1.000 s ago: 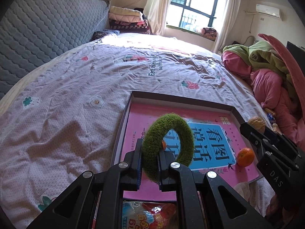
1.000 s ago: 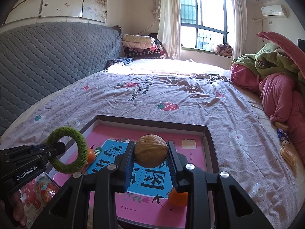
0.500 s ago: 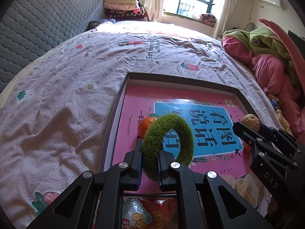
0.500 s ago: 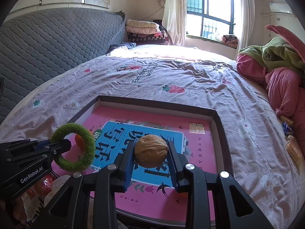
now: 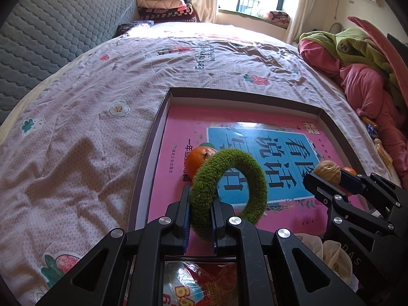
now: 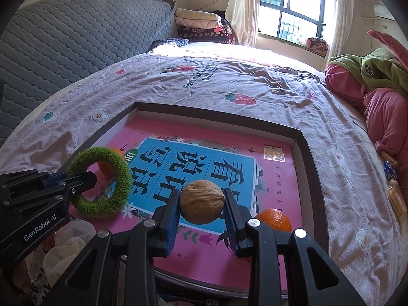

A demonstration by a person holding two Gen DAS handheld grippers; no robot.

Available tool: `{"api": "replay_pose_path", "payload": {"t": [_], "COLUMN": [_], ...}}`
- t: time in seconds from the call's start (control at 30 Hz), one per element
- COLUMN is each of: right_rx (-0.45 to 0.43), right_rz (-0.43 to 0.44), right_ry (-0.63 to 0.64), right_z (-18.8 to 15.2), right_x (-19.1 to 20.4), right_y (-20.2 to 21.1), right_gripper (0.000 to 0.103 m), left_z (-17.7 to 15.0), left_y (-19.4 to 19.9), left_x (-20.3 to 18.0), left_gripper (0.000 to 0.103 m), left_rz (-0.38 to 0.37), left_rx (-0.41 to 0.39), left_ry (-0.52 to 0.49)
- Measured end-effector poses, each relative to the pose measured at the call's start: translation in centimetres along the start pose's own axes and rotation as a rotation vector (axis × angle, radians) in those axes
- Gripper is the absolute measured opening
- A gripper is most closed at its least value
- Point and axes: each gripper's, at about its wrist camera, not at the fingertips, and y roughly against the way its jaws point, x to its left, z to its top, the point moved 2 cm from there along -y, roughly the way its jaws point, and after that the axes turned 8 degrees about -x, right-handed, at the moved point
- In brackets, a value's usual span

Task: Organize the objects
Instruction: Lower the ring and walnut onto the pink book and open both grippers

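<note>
Both tools sit lower and closer to the tray than half a second ago, and more of the pink book fills my views. My left tool clamps the green fuzzy ring by its near edge; the ring stands upright above the book's left half. One orange lies on the book just behind the ring. My right tool grips the walnut between both fingers, above the book's near right part. A second orange rests on the book just right of that tool. I cannot confirm from either view whether ring or walnut touches the book. The tray lies on the bed. Plastic snack bags lie below my left tool.
</note>
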Motion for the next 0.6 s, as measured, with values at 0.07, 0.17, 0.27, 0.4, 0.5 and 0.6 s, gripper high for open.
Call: {"api": "replay_pose_path", "payload": {"t": [0.07,0.17,0.27,0.4,0.5,0.6], "right_rx": [0.019,0.042,0.053,0.069,0.074,0.074], "right_rz": [0.001,0.005,0.010,0.016,0.016,0.015], "right_ry": [0.005,0.003,0.000,0.001,0.002,0.002], "right_z": [-0.21,-0.57,-0.75,-0.93,-0.96,-0.94], "right_x": [0.07,0.09,0.08,0.12,0.12,0.13], "right_y": [-0.30,-0.63,-0.70,-0.92,-0.98,-0.97], "right_gripper": [0.033,0.033,0.033,0.033,0.033,0.033], "left_z": [-0.09,-0.28,-0.36,-0.52,-0.65,-0.73], "left_y": [-0.13,-0.33,-0.32,-0.55,-0.72,-0.68], "left_x": [-0.05,-0.26,-0.34,-0.31,-0.36,-0.44], "left_gripper": [0.013,0.013,0.013,0.013,0.013,0.013], "left_rz": [0.000,-0.002,-0.003,-0.008,-0.008,-0.016], "left_rx": [0.006,0.021,0.025,0.040,0.047,0.051], "left_ry": [-0.005,-0.014,-0.018,-0.015,-0.016,-0.017]}}
